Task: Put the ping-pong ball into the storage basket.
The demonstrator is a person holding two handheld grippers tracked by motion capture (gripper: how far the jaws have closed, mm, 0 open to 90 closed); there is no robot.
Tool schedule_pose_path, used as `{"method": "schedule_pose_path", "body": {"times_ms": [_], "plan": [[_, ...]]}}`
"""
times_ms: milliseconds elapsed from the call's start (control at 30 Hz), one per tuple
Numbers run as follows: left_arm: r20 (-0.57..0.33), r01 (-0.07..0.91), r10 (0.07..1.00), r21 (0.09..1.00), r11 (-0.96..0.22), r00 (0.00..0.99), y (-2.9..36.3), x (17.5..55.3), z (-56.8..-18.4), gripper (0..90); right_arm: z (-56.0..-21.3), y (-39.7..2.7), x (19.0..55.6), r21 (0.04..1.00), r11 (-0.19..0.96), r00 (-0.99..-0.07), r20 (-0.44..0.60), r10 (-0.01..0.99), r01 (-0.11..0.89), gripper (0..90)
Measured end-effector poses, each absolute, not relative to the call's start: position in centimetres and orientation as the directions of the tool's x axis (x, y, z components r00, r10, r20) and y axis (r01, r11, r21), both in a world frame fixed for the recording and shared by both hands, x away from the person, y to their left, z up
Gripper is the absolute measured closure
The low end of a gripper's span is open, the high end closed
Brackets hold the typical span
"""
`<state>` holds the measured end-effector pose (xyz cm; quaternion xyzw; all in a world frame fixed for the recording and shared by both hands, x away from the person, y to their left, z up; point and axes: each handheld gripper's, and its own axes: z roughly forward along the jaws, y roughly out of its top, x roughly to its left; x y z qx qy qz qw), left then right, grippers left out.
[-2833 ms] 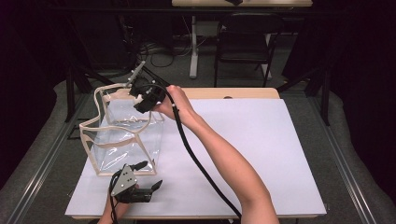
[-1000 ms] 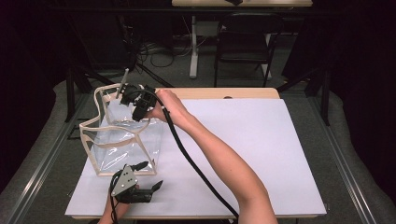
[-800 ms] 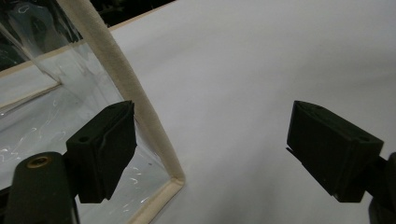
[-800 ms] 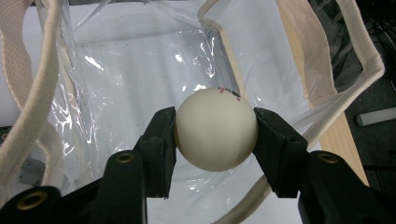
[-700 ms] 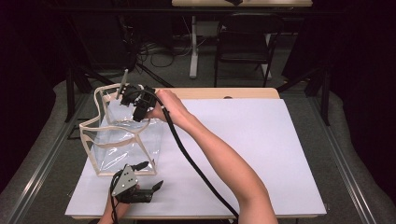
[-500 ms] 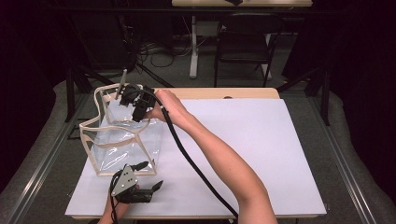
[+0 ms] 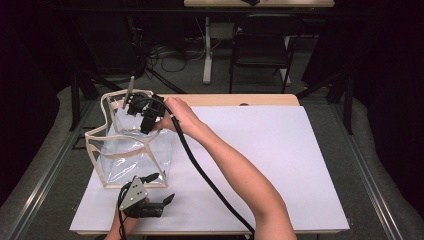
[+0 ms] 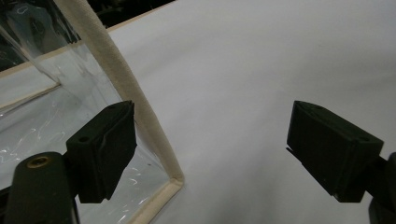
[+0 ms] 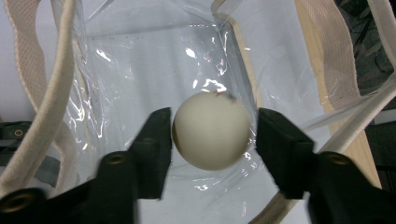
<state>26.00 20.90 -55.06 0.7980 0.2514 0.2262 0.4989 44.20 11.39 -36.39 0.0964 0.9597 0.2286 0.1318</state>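
Observation:
A clear plastic bag (image 7: 131,156) with cream fabric trim stands open on the left of the white table. My right gripper (image 7: 144,119) hangs over the bag's mouth, pointing down into it. In the right gripper view a cream ball (image 9: 211,129) sits between the black jaws of that gripper (image 9: 210,140). They have just been opening, and a small gap shows beside the right jaw. My left gripper (image 7: 163,188) rests near the table's front edge by the bag's near corner. Its jaws (image 8: 210,140) stand wide apart with nothing between them, next to the bag's trim (image 8: 122,80).
A white sheet (image 7: 280,150) covers the tabletop, with bare room to the right of the arm. The right gripper's black cable (image 7: 205,175) runs along the forearm. Beyond the table stand a dark chair (image 7: 260,45) and a desk leg with cables on the floor.
Since the oldest frame my right gripper has shifted a little left and farther back over the bag's mouth. My left gripper has stayed put.

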Motion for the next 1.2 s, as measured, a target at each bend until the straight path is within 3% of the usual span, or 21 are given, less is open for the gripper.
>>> {"method": "schedule_pose_path", "body": {"times_ms": [367,767,1200], "plan": [[0.109,0.177,0.625,0.909,-0.377,0.773,20.9,26.0,-55.1,15.9,-34.5,9.0,44.2,0.619,0.766,-0.936,-0.136,0.324,0.175,15.2],[0.109,0.176,0.625,0.910,-0.376,0.773,20.9,25.9,-55.1,15.9,-33.2,4.4,43.6,0.683,0.702,-0.920,-0.114,0.374,0.201,8.5],[0.103,0.183,0.631,0.910,-0.372,0.769,21.0,26.1,-55.1,15.9,-34.9,0.6,44.1,0.680,0.690,-0.900,-0.103,0.424,0.248,4.0]]}}
